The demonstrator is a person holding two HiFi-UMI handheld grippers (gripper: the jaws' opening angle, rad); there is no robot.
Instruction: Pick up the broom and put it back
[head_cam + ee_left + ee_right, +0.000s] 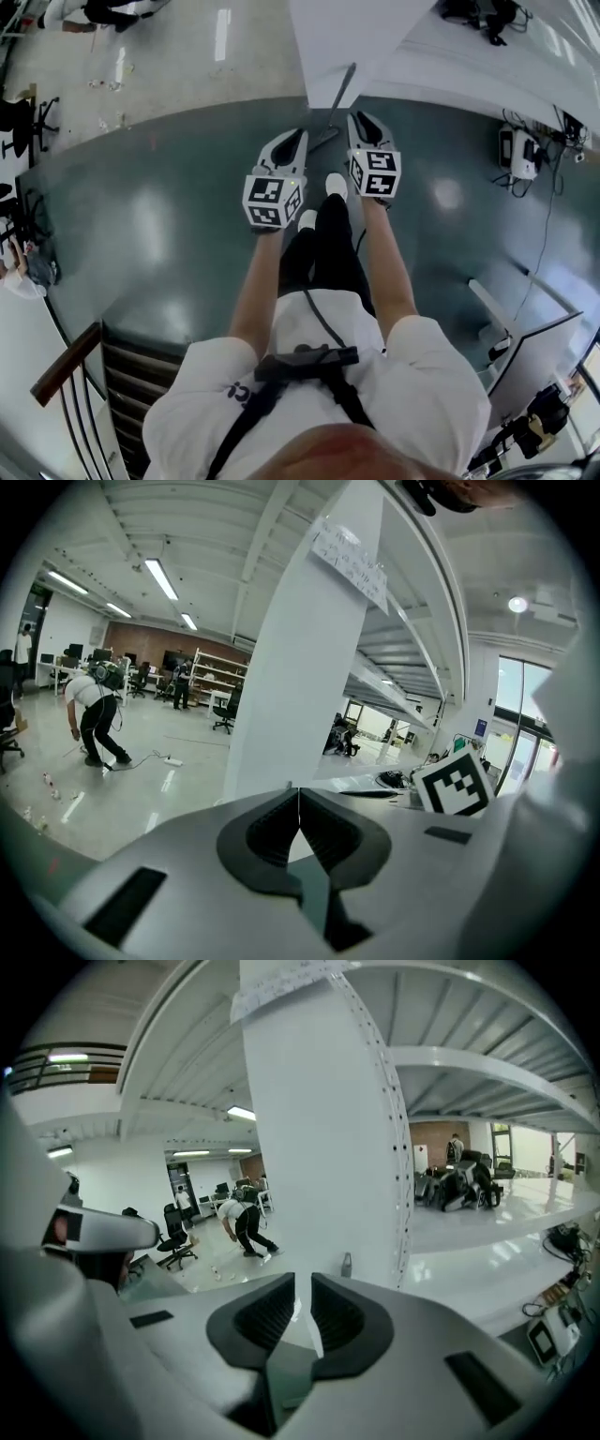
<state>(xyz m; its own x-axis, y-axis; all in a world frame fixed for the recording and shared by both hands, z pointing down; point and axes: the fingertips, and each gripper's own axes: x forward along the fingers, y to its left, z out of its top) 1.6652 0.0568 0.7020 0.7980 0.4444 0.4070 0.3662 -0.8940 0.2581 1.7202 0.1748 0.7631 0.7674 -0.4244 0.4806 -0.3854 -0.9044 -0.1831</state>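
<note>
The broom [340, 98] leans on the pillar [328, 47] at upper centre, apparently put back, with the left hand-held gripper [296, 139] closed and the right hand-held gripper [363, 121] slightly apart, both empty.

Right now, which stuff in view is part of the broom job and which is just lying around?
Job:
- broom, standing by the white pillar
- left claw, shut, empty
- right claw, slightly open, empty

Lying about:
- small box with cables on the floor
- office chair
- stair rail
</note>
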